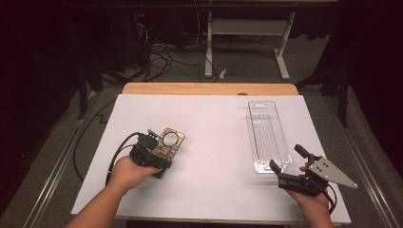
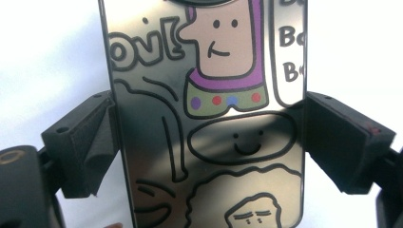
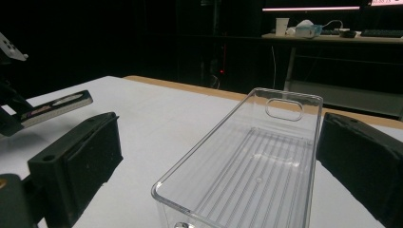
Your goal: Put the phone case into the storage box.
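I hold phone case (image 2: 209,118) in left gripper (image 1: 159,156), jaws squeezing its long sides, above white table (image 1: 214,142). Stiff, shiny, slippery. Right gripper (image 1: 291,164) open wide, empty, near clear tray (image 1: 267,135).

A: Lit from above; white table sheet (image 1: 214,137) bright, surroundings dark, corners vignetted.
B: Blown-out white behind phone case (image 2: 209,118); soft close focus. Glints along clear tray (image 3: 247,166) rim.
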